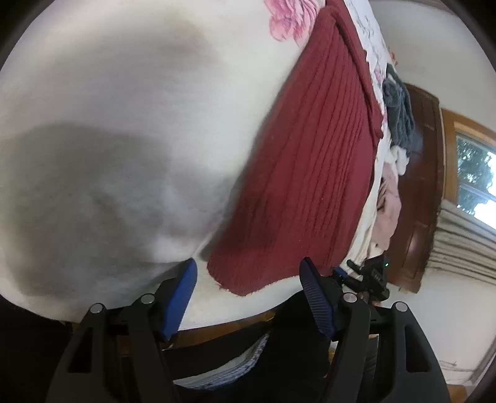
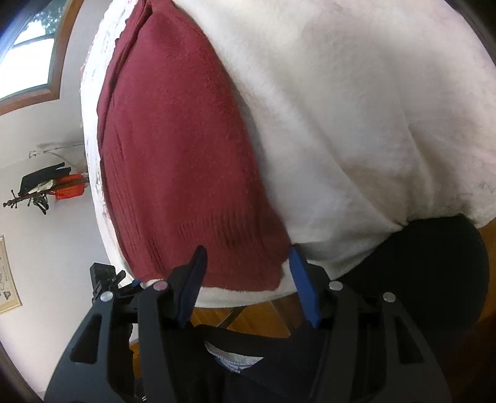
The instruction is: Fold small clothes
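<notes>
Red knit garment (image 1: pixel 303 173) lies between both spread claws, left claw (image 1: pixel 248 272) and right claw (image 2: pixel 246 259).

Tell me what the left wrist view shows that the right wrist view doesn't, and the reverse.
Only the left wrist view: a pink flower print on the white cover, and a pile of grey, white and pink clothes beyond the garment.

Only the right wrist view: a coat rack with dark and orange items, and a framed picture on the wall.

Both: the dark red knit garment flat on the white fleecy cover, each gripper open at its near edge, left gripper, right gripper.
</notes>
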Demonstrator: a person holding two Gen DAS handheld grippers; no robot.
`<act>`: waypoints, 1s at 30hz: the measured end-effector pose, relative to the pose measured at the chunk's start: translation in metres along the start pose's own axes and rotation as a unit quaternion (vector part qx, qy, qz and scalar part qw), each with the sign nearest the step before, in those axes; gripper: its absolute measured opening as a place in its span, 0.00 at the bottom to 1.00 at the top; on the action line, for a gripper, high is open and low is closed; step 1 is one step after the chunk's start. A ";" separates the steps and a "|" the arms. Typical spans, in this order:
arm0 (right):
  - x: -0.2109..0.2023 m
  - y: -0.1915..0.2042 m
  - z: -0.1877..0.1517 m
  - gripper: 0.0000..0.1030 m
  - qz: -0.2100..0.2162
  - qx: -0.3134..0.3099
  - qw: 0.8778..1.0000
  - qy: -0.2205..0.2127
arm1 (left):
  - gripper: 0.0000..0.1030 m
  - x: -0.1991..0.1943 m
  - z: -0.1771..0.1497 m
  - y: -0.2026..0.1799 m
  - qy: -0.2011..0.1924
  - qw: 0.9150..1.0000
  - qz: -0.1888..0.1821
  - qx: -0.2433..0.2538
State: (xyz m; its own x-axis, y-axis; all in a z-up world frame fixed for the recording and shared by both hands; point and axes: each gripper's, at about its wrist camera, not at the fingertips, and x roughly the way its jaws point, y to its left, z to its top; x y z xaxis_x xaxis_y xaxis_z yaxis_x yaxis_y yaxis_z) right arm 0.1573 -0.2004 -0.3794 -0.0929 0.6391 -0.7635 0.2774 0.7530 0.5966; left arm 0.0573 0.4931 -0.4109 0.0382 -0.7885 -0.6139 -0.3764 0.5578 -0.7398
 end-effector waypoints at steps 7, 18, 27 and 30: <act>0.004 -0.007 0.001 0.59 0.015 0.005 1.000 0.010 | 0.69 0.012 0.002 -0.018 0.014 1.000 -0.006 0.018; 0.010 -0.007 -0.001 0.55 0.026 -0.009 0.998 0.048 | 0.49 0.017 0.000 -0.016 0.022 1.000 -0.003 0.013; 0.007 -0.013 -0.005 0.33 0.024 0.010 0.999 0.037 | 0.16 0.018 0.003 -0.015 0.013 1.000 -0.002 0.003; 0.002 -0.021 -0.012 0.13 0.052 0.022 0.998 0.029 | 0.08 0.015 0.002 -0.014 0.005 1.000 -0.003 0.001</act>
State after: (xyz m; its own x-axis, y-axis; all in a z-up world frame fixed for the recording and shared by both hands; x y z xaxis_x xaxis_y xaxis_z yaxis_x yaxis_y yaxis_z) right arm 0.1394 -0.2129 -0.3908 -0.1164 0.7227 -0.6813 0.3303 0.6751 0.6597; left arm 0.0654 0.4745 -0.4101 0.0310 -0.7949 -0.6059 -0.3748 0.5527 -0.7443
